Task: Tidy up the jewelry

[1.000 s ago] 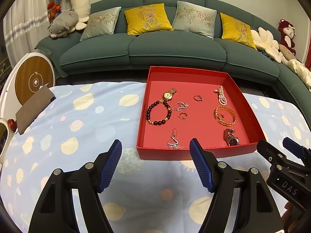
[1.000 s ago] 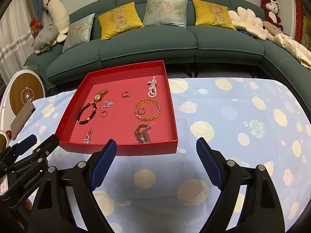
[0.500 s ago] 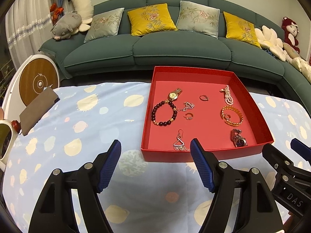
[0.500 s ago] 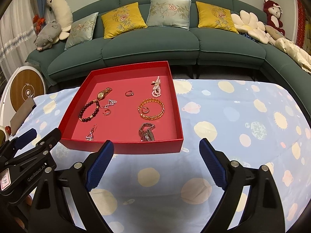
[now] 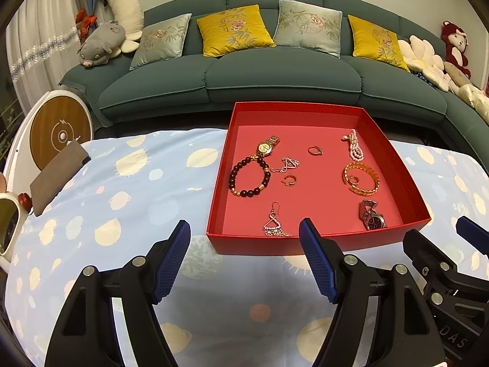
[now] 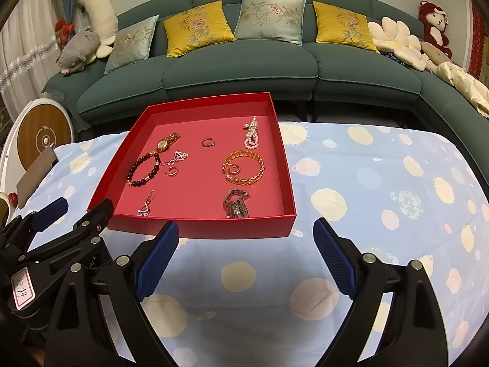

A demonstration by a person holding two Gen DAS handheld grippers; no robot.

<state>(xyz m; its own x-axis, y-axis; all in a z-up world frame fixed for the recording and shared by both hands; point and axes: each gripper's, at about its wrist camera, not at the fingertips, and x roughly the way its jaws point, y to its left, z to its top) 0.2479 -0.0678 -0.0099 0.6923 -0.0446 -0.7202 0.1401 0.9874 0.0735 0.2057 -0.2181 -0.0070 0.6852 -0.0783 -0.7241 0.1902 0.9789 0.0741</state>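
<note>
**Jewelry all in the red tray, both grippers empty**

The red tray [image 5: 318, 246] on the spotted blue bench cloth [image 5: 122, 202] is the landmark. The left gripper [image 5: 244, 260] hovers just short of the tray's near wall, jaws spread wide with nothing between them. Inside the tray, from its left side: the dark bead bracelet [image 5: 250, 177] and gold watch [image 5: 267, 146], the dangling earring [image 5: 275, 224] by the near wall, the ring [image 5: 314, 150] mid-tray, then the pearl strand [image 5: 354, 148], gold bangle [image 5: 362, 179] and silver watch [image 5: 371, 215] on its right side. The right gripper [image 6: 244, 260] hangs before the tray's near right corner, equally wide and empty. No piece lies outside, so gathering looks complete; any sorting within seems left.
</note>
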